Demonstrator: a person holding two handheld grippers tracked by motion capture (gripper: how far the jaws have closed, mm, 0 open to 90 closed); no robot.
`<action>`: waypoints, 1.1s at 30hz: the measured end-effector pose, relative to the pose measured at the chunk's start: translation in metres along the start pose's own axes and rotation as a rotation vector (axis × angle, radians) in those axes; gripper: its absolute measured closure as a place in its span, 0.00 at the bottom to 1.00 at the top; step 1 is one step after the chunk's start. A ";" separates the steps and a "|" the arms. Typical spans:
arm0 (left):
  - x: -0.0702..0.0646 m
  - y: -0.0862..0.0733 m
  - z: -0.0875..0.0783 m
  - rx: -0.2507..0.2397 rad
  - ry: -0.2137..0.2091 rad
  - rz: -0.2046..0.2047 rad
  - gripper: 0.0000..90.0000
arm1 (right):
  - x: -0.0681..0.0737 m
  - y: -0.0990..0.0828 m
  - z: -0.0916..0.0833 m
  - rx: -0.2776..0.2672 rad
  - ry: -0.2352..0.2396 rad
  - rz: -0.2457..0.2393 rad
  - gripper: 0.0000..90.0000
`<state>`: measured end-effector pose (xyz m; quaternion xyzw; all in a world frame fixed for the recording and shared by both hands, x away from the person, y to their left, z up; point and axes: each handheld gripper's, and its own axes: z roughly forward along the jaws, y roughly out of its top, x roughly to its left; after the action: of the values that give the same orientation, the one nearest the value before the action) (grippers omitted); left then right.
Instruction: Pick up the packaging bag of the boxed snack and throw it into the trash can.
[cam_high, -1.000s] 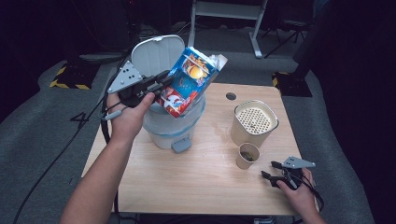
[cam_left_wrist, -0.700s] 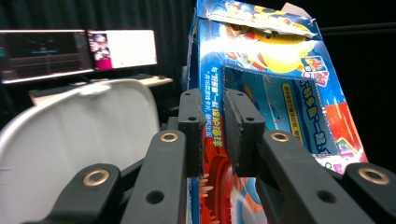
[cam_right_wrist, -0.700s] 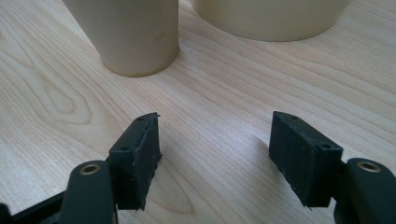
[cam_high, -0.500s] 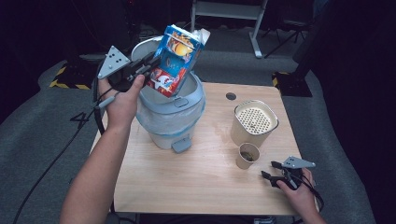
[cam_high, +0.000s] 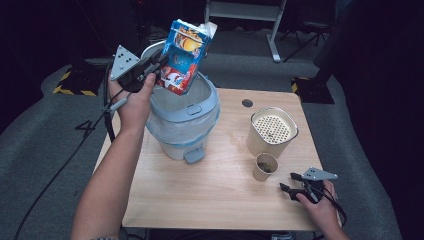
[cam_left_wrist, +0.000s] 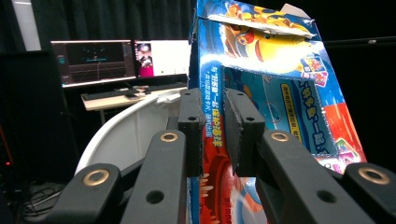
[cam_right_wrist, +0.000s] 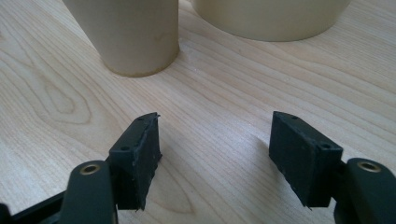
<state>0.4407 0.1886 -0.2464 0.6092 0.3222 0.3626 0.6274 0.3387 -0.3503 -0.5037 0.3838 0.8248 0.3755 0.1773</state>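
A: Jaws of the left gripper (cam_left_wrist: 214, 135) are clamped on one thin wall of the carton (cam_high: 182, 56); the pads (cam_left_wrist: 191, 130) press it from both sides. Jaws of the right gripper (cam_right_wrist: 215, 161) stand apart with nothing between them, low over the table (cam_right_wrist: 224, 93).

B: Where is the carton now?

A: It is in the air, tilted, above the rim of the bin (cam_high: 186, 117). Its torn top points up and away from the person, and its lower corner hangs over the opening. The lid (cam_left_wrist: 126, 135) of the bin stands open behind it.

B: So the step is to drop the carton inside?

A: I think yes. For doing it well, the left hand (cam_high: 131, 102) should bring the carton more over the middle of the opening, and lower it a little before the jaws let go. The grip is only on an edge, so the carton can swing; a slow move is better.

B: And the right side?

A: It rests near the cup (cam_high: 265, 167) and the beige pot (cam_high: 272, 131), well apart from the bin. It is good that it does not disturb them.
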 end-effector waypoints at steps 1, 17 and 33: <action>0.000 0.000 0.001 -0.001 0.005 0.005 0.86 | 0.000 0.000 0.000 0.000 0.000 0.000 0.38; 0.002 -0.012 0.011 0.024 0.033 0.031 0.86 | 0.000 0.000 0.000 -0.001 0.001 -0.002 0.37; -0.002 -0.017 0.019 0.053 0.019 0.026 0.86 | 0.000 0.000 0.000 -0.001 0.001 -0.002 0.37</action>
<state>0.4565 0.1765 -0.2622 0.6265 0.3296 0.3679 0.6029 0.3387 -0.3501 -0.5039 0.3828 0.8249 0.3760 0.1775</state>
